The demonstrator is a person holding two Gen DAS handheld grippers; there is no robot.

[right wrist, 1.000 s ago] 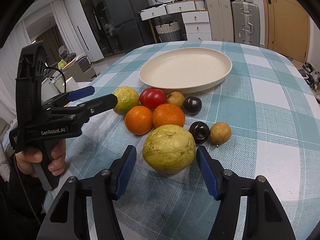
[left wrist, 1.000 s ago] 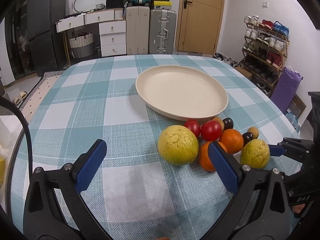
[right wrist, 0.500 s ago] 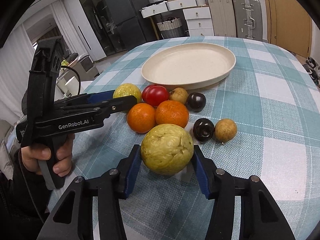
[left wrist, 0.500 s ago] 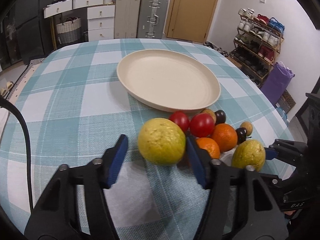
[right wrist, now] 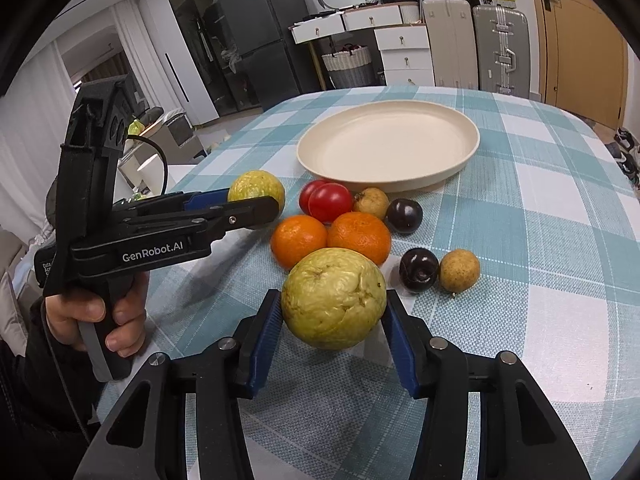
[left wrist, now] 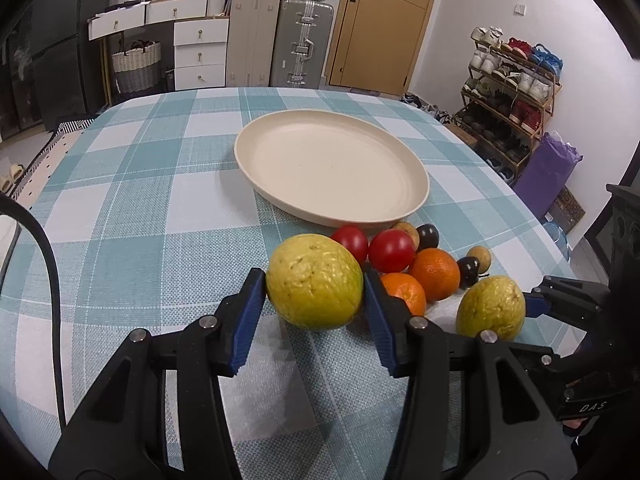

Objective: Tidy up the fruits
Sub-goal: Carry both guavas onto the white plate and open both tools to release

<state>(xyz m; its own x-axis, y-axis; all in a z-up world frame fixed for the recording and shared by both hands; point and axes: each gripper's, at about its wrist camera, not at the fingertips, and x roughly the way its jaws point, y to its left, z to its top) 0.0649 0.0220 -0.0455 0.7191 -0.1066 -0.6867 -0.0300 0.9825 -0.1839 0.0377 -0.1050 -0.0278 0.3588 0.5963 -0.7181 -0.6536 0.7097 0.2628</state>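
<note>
together we hold two grippers over a teal checked tablecloth (left wrist: pixel 120 200); our left gripper (left wrist: pixel 315 292) has its blue pads pressed on a yellow-green guava (left wrist: pixel 315 280); beside it lie two tomatoes (left wrist: pixel 390 250) and two oranges (left wrist: pixel 436 274); our right gripper (right wrist: pixel 334 312) clamps a second guava (right wrist: pixel 334 298); beyond the fruit sits a cream plate (right wrist: pixel 464 160).

Two bumpy yellow-green guavas (left wrist: pixel 314 282) (right wrist: pixel 334 298), each clamped between blue pads. Behind, a touching cluster of two oranges (right wrist: pixel 330 234), two red tomatoes (right wrist: pixel 326 200), dark plums (right wrist: pixel 404 216), tan fruits (right wrist: pixel 459 270). At twelve o'clock, cream plate (right wrist: pixel 464 160), flat, bare.
</note>
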